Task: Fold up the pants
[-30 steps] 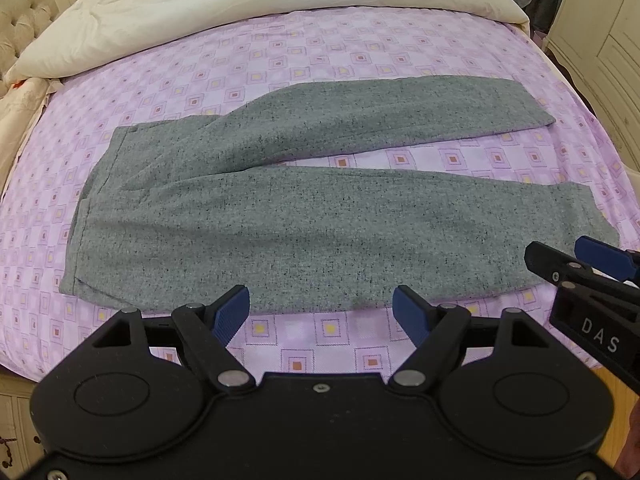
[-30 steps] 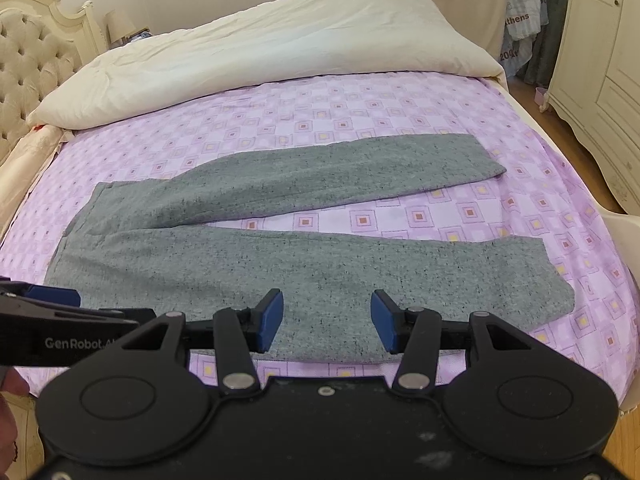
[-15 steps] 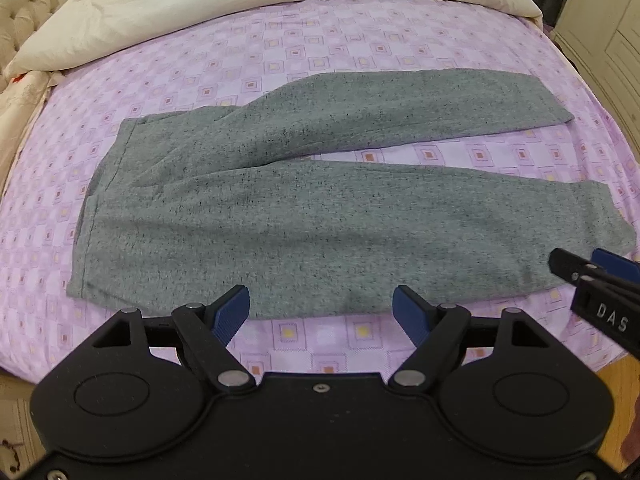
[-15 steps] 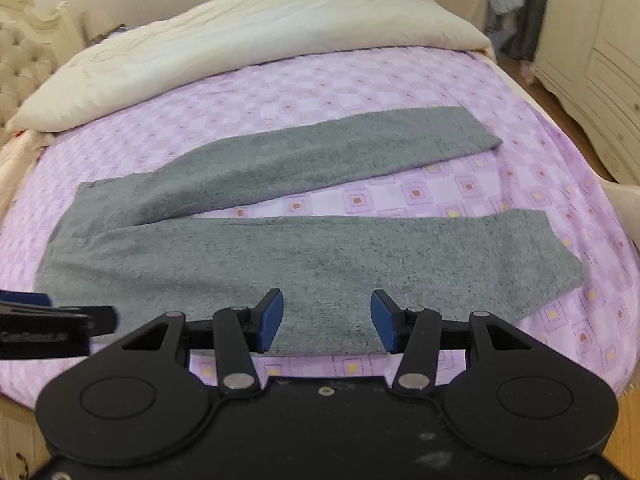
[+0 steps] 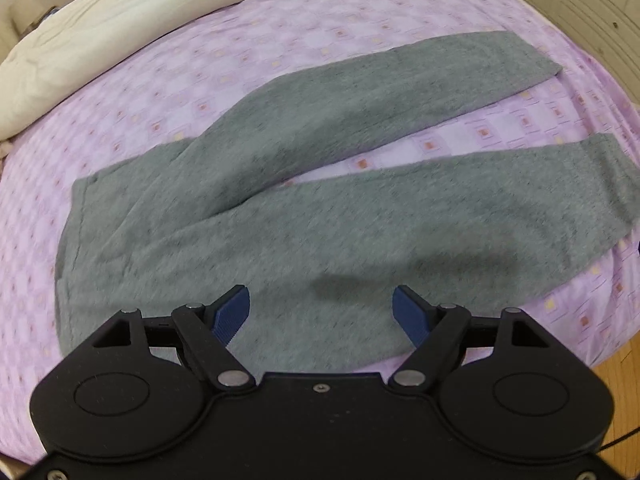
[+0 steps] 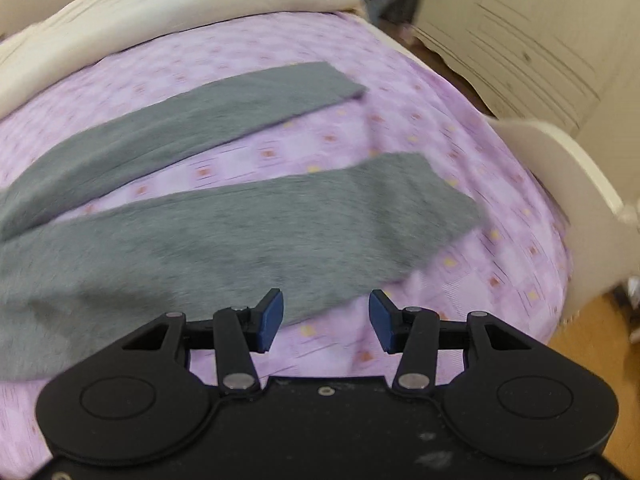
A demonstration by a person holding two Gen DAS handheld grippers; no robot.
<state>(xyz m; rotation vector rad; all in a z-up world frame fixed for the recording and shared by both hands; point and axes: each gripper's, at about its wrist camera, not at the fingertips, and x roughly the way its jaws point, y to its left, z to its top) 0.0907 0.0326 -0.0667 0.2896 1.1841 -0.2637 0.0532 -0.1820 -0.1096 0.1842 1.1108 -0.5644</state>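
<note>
Grey pants [image 5: 280, 216] lie flat on the purple patterned bed sheet [image 5: 240, 60], waistband at the left, both legs spread apart toward the right. My left gripper [image 5: 322, 312] is open and empty, low over the near leg close to its front edge. In the right wrist view the pants [image 6: 240, 232] show both leg ends; my right gripper [image 6: 326, 316] is open and empty over the near leg's front edge, near its cuff. Both views are motion-blurred.
A cream duvet [image 5: 120, 20] lies across the head of the bed. A white footboard [image 6: 560, 168] and cream wardrobe doors [image 6: 540, 40] stand at the right. Wooden floor [image 6: 592, 332] shows beyond the bed's front right edge.
Both grippers have moved forward and down toward the near pant leg. The right gripper has swung right toward the cuffs and left the left wrist view. Both stay open.
</note>
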